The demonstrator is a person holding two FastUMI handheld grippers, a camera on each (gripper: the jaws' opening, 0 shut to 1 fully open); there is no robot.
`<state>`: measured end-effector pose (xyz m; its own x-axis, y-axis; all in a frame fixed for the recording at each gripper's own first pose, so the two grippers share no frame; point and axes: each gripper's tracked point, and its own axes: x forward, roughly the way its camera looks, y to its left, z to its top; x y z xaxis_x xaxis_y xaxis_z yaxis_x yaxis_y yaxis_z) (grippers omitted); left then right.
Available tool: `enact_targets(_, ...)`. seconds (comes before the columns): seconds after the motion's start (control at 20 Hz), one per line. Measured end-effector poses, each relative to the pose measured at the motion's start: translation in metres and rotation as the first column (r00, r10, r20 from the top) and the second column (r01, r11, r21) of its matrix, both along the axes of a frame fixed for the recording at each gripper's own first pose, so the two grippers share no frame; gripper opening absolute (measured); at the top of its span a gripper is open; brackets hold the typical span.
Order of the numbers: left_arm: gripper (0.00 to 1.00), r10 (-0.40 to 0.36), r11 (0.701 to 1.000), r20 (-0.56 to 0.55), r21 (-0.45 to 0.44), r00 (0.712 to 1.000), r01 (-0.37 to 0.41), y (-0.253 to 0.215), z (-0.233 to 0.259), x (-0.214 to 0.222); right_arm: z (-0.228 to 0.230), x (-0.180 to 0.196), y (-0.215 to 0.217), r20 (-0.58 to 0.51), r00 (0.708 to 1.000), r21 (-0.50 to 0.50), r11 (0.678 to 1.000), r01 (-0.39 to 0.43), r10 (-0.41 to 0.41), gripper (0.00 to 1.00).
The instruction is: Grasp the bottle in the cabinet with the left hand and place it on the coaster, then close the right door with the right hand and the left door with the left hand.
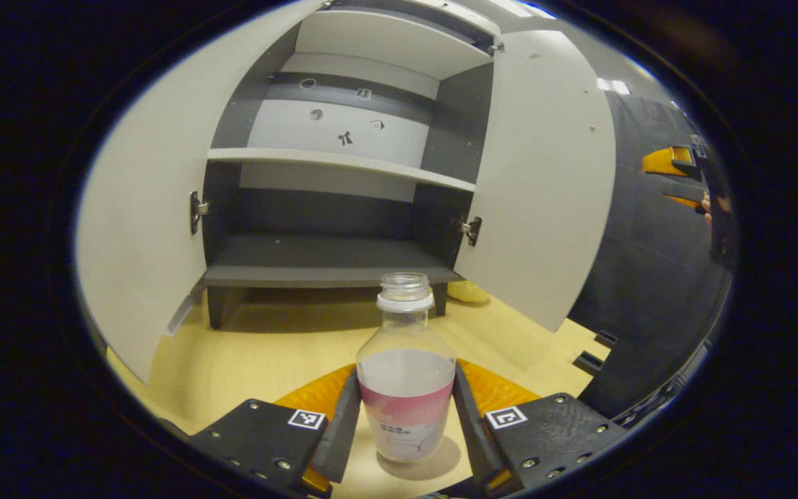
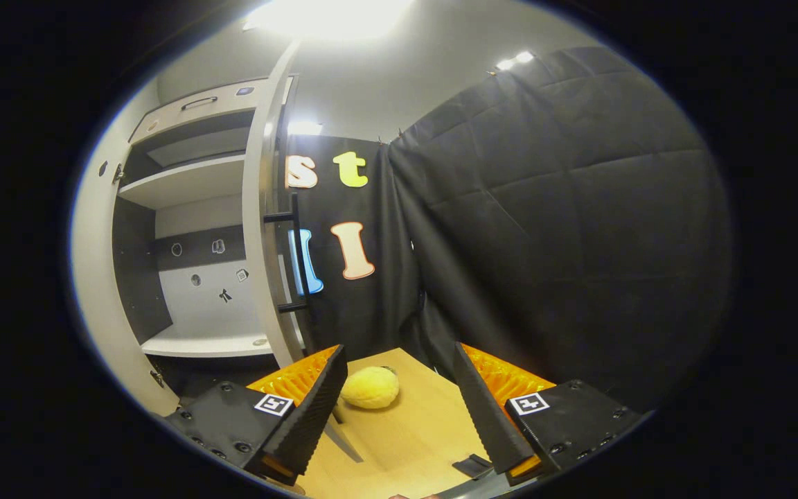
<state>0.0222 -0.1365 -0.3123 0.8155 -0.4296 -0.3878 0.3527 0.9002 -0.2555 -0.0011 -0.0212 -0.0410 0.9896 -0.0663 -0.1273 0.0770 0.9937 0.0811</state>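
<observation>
The left gripper (image 1: 406, 423) holds the bottle (image 1: 406, 388) between its two fingers, both pressing on the lower body at the label. The bottle stands upright on the wooden table (image 1: 281, 346), in front of the cabinet (image 1: 323, 256) and outside it. I cannot see a coaster under the bottle, only its shadow on the wood.

The bottle is clear plastic w/ no cap, mouth open, and a whitish liquid fills approx. the lower half. The label is pink and white; its writing is too small to read.

Behind it the cabinet has both doors open: left door (image 1: 143, 208) and right door (image 1: 544, 187) swing wide to the sides. The shelves inside are bare (a few small stickers on the back wall). A yellow soft object (image 1: 468, 292) peeks out at the foot of the right door.

In the right gripper view, the right gripper (image 2: 395, 409) has its fingers spread wide w/ nothing between them. It hangs over the table, near the edge of the right door. The yellow object lies on the table just past the fingers, beside the door's lower edge. The black cloth wall (image 2: 544, 229) is behind.
</observation>
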Motion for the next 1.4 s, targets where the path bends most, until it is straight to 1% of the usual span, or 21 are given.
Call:
enact_targets(0.2,0.69,-0.008,1.000,0.000,0.008,1.000,0.008,-0.009,-0.016,-0.005,-0.001,-0.005,0.007,-0.012,1.000,-0.019,1.000,-0.004,0.004,0.97)
enact_targets(0.45,0.71,-0.068,0.996,0.020,0.065,0.997,0.067,-0.021,-0.029,-0.019,-0.005,-0.008,0.018,-0.033,0.999,-0.010,1.000,-0.011,0.010,0.98)
enact_targets(0.5,0.71,-0.075,0.994,0.017,0.077,0.997,0.074,-0.021,-0.031,-0.022,-0.003,-0.007,0.021,-0.032,0.999,-0.001,1.000,-0.012,0.012,0.95)
enact_targets(0.55,0.76,-0.076,0.994,0.018,0.079,0.997,0.074,-0.022,-0.030,-0.024,-0.002,-0.007,0.023,-0.031,0.999,0.005,1.000,-0.013,0.013,0.95)
enact_targets(0.6,0.71,-0.072,0.994,0.013,0.078,0.997,0.071,-0.022,-0.030,-0.027,-0.004,-0.007,0.025,-0.035,0.999,0.005,1.000,-0.012,0.012,0.98)
enact_targets(0.65,0.76,-0.067,0.995,0.005,0.070,0.998,0.067,-0.021,-0.031,-0.032,-0.005,-0.006,0.026,-0.043,0.999,0.003,1.000,-0.012,0.012,0.97)
enact_targets(0.7,0.71,-0.066,0.996,-0.006,0.062,0.998,0.066,-0.022,-0.032,-0.038,-0.008,-0.005,0.027,-0.052,0.999,0.003,1.000,-0.013,0.013,0.97)
enact_targets(0.85,0.73,-0.056,0.996,-0.025,0.061,0.998,0.058,-0.021,-0.037,-0.044,-0.012,-0.005,0.030,-0.092,0.996,0.054,0.998,-0.009,0.014,0.98)
enact_targets(0.9,0.83,-0.058,0.997,-0.039,0.053,0.998,0.060,-0.023,-0.039,-0.047,-0.013,-0.006,0.029,-0.100,0.995,0.068,0.998,-0.007,0.014,0.98)
enact_targets(0.95,0.90,-0.052,0.997,-0.047,0.054,0.998,0.054,-0.023,-0.040,-0.047,-0.013,-0.005,0.026,-0.107,0.994,0.071,0.997,0.001,0.007,0.98)
enact_targets(1.05,0.87,-0.044,0.996,-0.048,0.073,0.998,0.048,-0.020,-0.040,-0.045,-0.014,-0.003,0.014,-0.114,0.993,0.056,0.998,0.029,-0.023,0.97)
enact_targets(1.1,0.94,-0.052,0.995,-0.048,0.081,0.997,0.056,-0.021,-0.039,-0.047,-0.016,-0.001,0.008,-0.114,0.993,0.055,0.998,0.041,-0.034,0.97)
enact_targets(1.15,0.87,-0.073,0.994,-0.050,0.084,0.996,0.077,-0.023,-0.036,-0.050,-0.017,0.003,0.003,-0.116,0.992,0.067,0.997,0.048,-0.040,0.97)
enact_targets(1.3,0.87,-0.135,0.984,-0.062,0.105,0.989,0.141,-0.022,-0.022,-0.059,-0.027,0.024,-0.005,-0.141,0.989,0.140,0.988,0.062,-0.042,0.98)
enact_targets(1.35,0.94,-0.151,0.982,-0.069,0.108,0.986,0.158,-0.021,-0.013,-0.062,-0.030,0.032,-0.009,-0.155,0.987,0.155,0.986,0.068,-0.044,0.98)
enact_targets(1.4,0.87,-0.157,0.980,-0.075,0.111,0.985,0.165,-0.019,-0.002,-0.067,-0.033,0.041,-0.015,-0.168,0.985,0.170,0.983,0.075,-0.046,0.95)
